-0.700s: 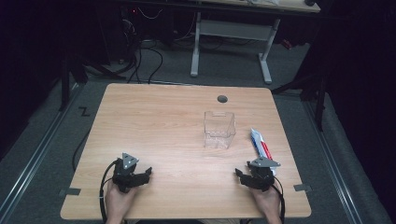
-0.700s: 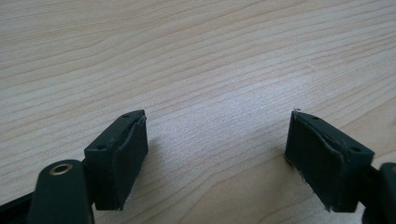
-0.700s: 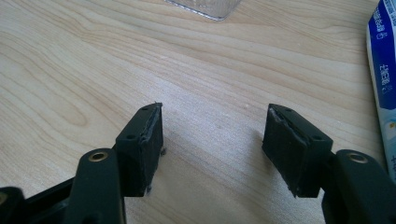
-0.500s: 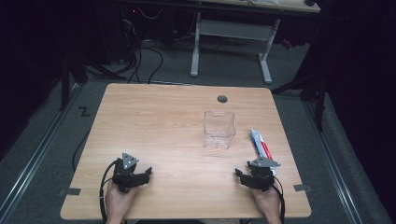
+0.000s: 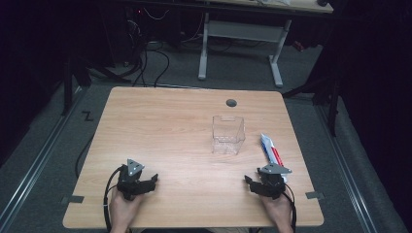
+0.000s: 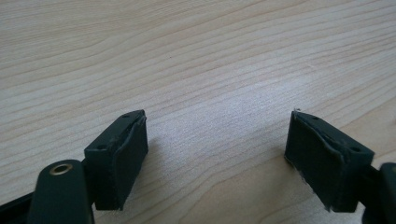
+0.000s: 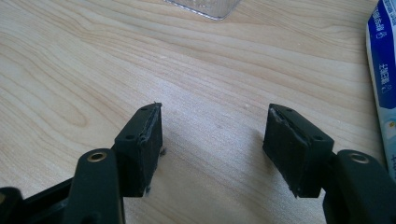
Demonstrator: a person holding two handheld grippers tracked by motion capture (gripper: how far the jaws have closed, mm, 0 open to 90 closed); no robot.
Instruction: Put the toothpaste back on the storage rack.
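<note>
A: Your right gripper (image 5: 256, 183) rests with jaws spread and empty, just short of the toothpaste tube (image 5: 270, 149).

B: And the clear plastic box (image 5: 227, 134) left of that tube?

A: Empty; nothing's picked up yet.

The wooden table (image 5: 160, 126) lies under the left tongs (image 5: 142, 174) and the right tongs (image 5: 261, 174). It has a small round hole (image 5: 231, 103) far in front of the right tongs. Black cables (image 5: 150, 63) lie on the floor far past the left tongs. A bit of tape (image 5: 72, 199) sits out to the left of the left tongs.
</note>
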